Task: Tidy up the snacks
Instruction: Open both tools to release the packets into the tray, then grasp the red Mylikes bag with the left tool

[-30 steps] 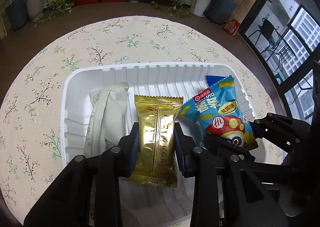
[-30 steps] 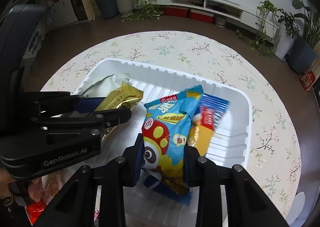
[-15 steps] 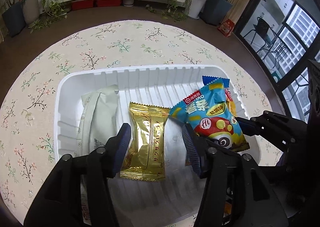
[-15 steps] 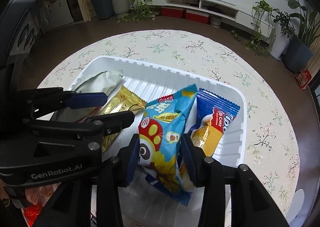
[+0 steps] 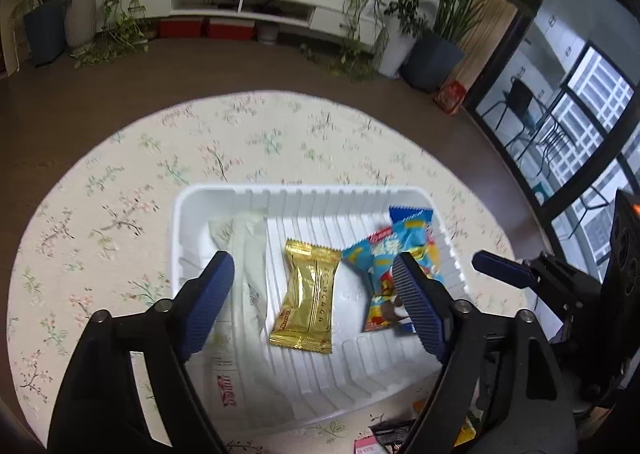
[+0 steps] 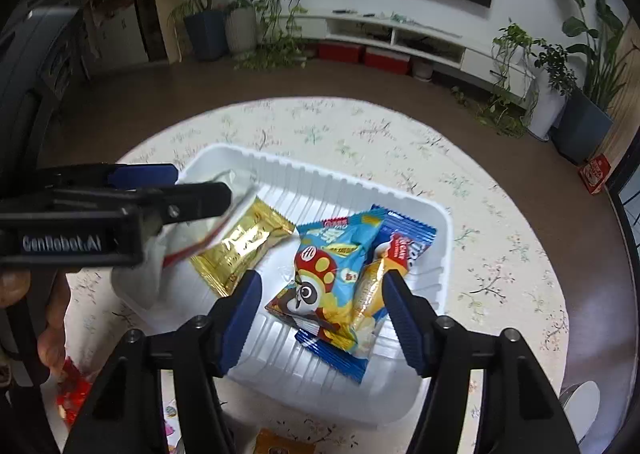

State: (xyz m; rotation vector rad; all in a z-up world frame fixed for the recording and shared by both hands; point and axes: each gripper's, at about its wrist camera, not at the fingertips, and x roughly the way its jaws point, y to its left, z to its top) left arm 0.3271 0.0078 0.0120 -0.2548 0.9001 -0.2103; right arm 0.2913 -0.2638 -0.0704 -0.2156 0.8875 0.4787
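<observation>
Your round table, under its floral tablecloth (image 5: 120,214), carried the white ribbed plastic tray (image 5: 320,194) near its middle, and by this moment the tray held four snacks side by side. A second earlier you had the gold wafer packet clamped in your left gripper (image 5: 316,294) and the blue mushroom-print chip bag pinched in your right gripper (image 6: 320,302); both tongs had since let go and lifted away, their jaws still opening with nothing pressed between the pads. The pale green-white packet (image 5: 244,266) lay along the tray's left side, partly overhanging the near rim. The blue mushroom-print chip bag (image 6: 328,278) rested toward the right, tilted over the blue milk-cream cake packet (image 6: 404,242) beneath it. The gold wafer packet (image 5: 308,294) lay flat on the tray floor between the pale packet and the chip bag, touching neither of your pads. That meant two placements were finished at once, and both of your hands were free. A few more wrappers (image 6: 72,394) showed at the near table edge outside the tray, so you likely still had pieces to fetch.
</observation>
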